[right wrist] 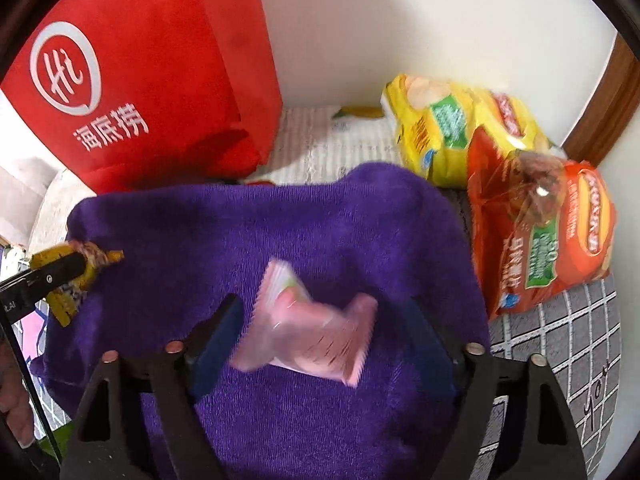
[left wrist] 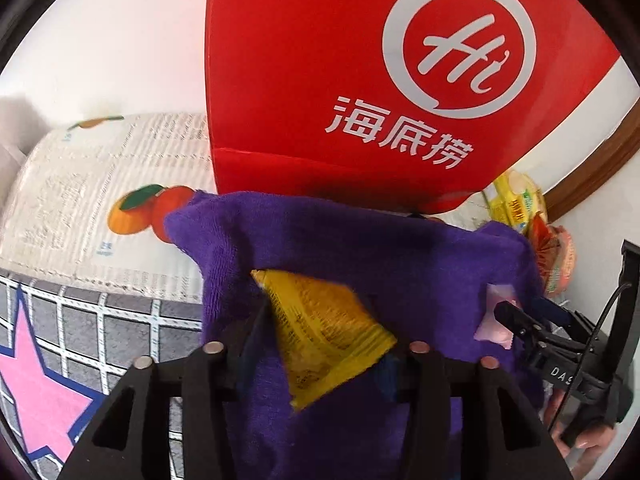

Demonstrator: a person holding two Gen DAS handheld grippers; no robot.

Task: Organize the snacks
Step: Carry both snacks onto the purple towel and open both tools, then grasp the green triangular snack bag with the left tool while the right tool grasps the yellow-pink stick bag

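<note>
A purple towel [left wrist: 360,248] [right wrist: 280,220] is spread in front of both grippers. A yellow snack packet [left wrist: 328,332] [right wrist: 96,264] lies tilted between the fingers of my left gripper [left wrist: 320,340] [right wrist: 76,266]; the jaws stand a little apart around it and I see no firm pinch. My right gripper [right wrist: 324,308] [left wrist: 508,316] is wide open over the towel. A pink snack packet [right wrist: 308,328] [left wrist: 494,320] sits blurred in the gap, clear of both of its fingers.
A tall red paper bag [left wrist: 320,80] [right wrist: 160,80] stands just behind the towel. A yellow chip bag [right wrist: 440,128] and an orange chip bag [right wrist: 552,240] lie to the right by the wall. A white fruit-print mat [left wrist: 100,200] and a grey grid cover [left wrist: 100,320] lie underneath.
</note>
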